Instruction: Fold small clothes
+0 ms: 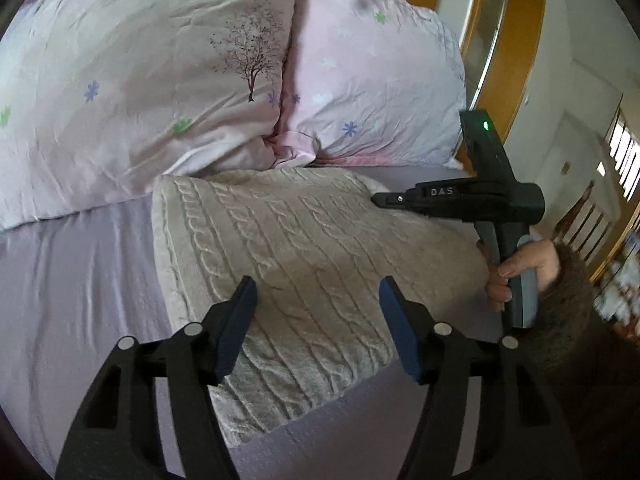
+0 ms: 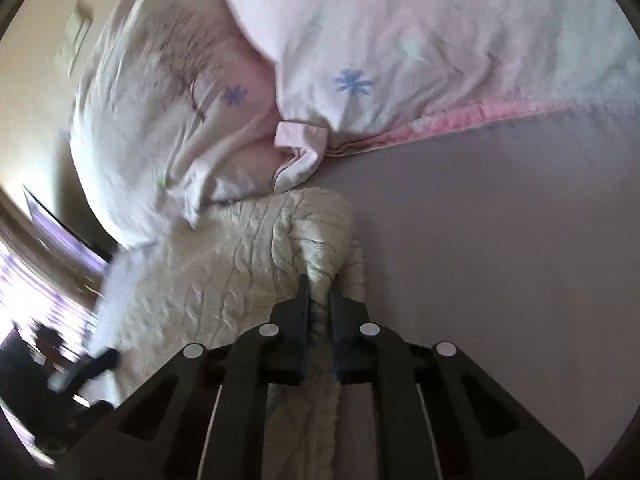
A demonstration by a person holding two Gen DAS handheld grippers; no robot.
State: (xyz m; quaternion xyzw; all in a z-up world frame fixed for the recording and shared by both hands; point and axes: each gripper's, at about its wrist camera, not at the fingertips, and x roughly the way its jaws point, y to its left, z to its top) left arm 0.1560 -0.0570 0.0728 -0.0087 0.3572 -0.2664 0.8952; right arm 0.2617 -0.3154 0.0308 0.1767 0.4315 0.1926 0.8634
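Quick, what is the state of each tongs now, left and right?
Left tongs: open, holding nothing, above the knit sweater.
Right tongs: shut on a bunched edge of the knit sweater.

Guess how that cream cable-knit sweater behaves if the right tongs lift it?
Likely floppy: the sweater bunches between the shut right tongs and should drape. Thick knit suggests some weight. Ribbed texture probably grips, not slips. Left tongs hover open.

Two pillows [image 1: 168, 80] crowd the bed's [image 1: 72, 280] head edge, touching the sweater [image 1: 288, 264] there. Bare sheet lies open along both sides of the sweater and toward the foot.
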